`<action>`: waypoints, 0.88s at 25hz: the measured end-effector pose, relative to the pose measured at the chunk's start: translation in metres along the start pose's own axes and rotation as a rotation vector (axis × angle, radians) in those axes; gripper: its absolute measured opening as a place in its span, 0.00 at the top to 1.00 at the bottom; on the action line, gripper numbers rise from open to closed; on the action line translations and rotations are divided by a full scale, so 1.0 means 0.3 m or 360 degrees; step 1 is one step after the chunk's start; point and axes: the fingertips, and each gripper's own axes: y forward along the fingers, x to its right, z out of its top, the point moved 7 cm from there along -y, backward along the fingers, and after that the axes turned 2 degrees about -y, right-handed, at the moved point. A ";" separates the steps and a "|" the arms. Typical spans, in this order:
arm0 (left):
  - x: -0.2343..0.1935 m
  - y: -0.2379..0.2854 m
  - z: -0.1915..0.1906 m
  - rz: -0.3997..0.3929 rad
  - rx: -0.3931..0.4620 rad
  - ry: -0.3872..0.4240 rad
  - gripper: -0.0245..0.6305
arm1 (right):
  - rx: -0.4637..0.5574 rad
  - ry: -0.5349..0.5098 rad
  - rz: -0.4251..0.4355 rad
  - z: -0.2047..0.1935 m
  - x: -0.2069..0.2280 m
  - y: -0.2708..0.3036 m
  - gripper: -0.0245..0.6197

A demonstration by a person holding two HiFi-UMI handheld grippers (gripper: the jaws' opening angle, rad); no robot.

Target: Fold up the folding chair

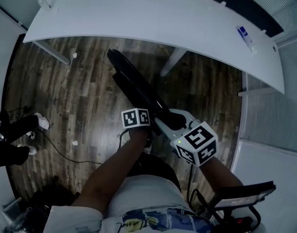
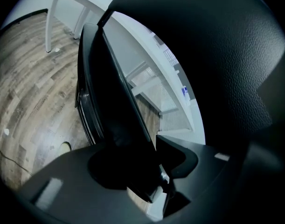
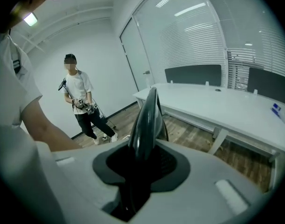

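Evidently the folding chair (image 1: 136,81) is already collapsed flat, clamped edge-on in both the left tongs (image 2: 138,174) and the right tongs (image 3: 135,171) and reaching forward from them, so only setting it aside seems left.

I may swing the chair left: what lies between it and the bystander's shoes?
In the head view, only wood floor, with a thin cable and a small white scrap, between the chair and the shoes.

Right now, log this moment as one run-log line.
folding chair: looks folded flat | left tongs: clamped on chair | right tongs: clamped on chair
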 end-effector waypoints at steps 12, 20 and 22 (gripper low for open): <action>-0.071 -0.032 0.301 0.0023 0.0231 -0.0182 0.67 | -0.0047 -0.0187 0.0219 0.226 0.122 0.214 0.82; -0.059 0.056 0.458 0.0069 0.0473 -0.0432 0.67 | -0.0132 -0.0386 0.0502 0.329 0.321 0.316 0.82; -0.049 0.081 0.490 0.0087 0.0536 -0.0482 0.67 | -0.0148 -0.0422 0.0573 0.352 0.376 0.336 0.82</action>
